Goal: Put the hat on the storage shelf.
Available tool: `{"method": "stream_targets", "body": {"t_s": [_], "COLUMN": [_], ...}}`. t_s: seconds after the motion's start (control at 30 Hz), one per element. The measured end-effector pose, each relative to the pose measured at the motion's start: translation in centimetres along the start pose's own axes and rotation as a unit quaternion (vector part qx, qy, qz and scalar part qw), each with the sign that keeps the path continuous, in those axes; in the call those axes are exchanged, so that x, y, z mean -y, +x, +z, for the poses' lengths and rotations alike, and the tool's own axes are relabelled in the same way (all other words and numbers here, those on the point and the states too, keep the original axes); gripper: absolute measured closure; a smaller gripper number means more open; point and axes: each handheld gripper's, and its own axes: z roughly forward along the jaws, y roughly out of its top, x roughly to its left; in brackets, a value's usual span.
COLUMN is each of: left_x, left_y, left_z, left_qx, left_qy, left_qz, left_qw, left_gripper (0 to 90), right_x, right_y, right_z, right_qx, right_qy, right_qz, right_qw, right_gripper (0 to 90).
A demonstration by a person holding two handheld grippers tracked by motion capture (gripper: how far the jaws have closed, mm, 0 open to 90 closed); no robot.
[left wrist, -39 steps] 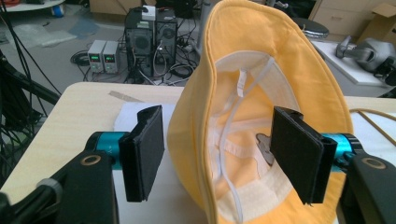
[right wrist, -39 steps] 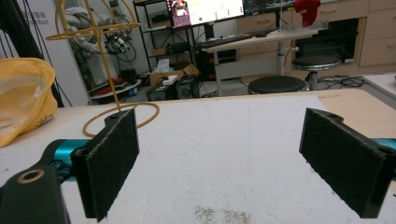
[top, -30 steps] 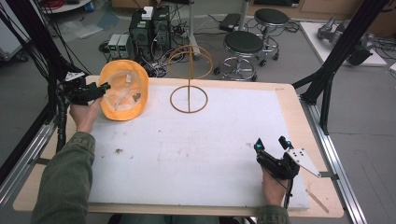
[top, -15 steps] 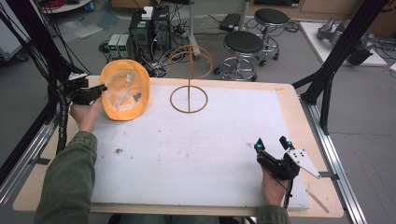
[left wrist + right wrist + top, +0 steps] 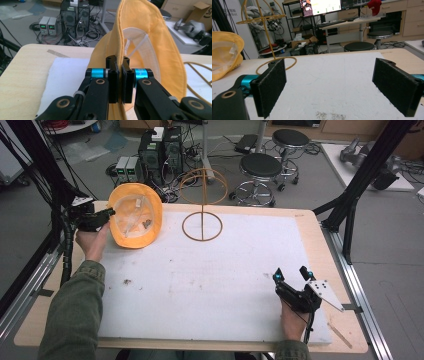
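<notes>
We see a grey floor [image 5: 390, 245] beyond the table [image 5: 320, 235], with two black round stools [image 5: 261, 166], computer towers [image 5: 161, 150] amid tangled cables, and black frame struts [image 5: 357, 185] at both sides.

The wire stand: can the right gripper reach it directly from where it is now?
Probably yes. The right gripper is open and holds nothing, and only bare white mat lies between it and the wire stand. The yellow hat, held by the left gripper, sits off to the side.
</notes>
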Motion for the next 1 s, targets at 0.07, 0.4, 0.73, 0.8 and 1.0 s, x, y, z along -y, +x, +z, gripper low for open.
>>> {"method": "stream_targets", "body": {"t_s": [0.07,0.4,0.73,0.8,1.0], "left_x": [0.0,-0.9,-1.8,-2.1,-3.5], "left_y": [0.0,-1.0,-1.4,-1.5,-1.8], "left_z": [0.0,-1.3,-2.6,-2.9,-3.8], "left_qx": [0.004,0.008,0.018,0.010,-0.004], "left_qy": [-0.005,-0.080,-0.150,-0.159,-0.206], "left_qz": [0.001,0.024,0.022,0.031,0.026], "left_qw": [1.0000,0.9965,0.9882,0.9867,0.9781], "left_gripper": [86.8,86.8,86.8,86.8,86.8], "right_x": [0.0,0.0,0.0,0.0,0.0], "right_y": [0.0,0.0,0.0,0.0,0.0], "right_z": [0.0,0.0,0.1,0.1,0.1], "right_qx": [-0.001,-0.002,-0.001,-0.001,-0.001], "right_qy": [0.000,-0.001,-0.003,-0.004,0.000], "right_qz": [0.004,0.005,0.010,0.009,0.013], "right_qw": [1.0000,1.0000,0.9999,0.9999,0.9999], "right_gripper": [10.9,10.9,10.9,10.9,10.9]}}
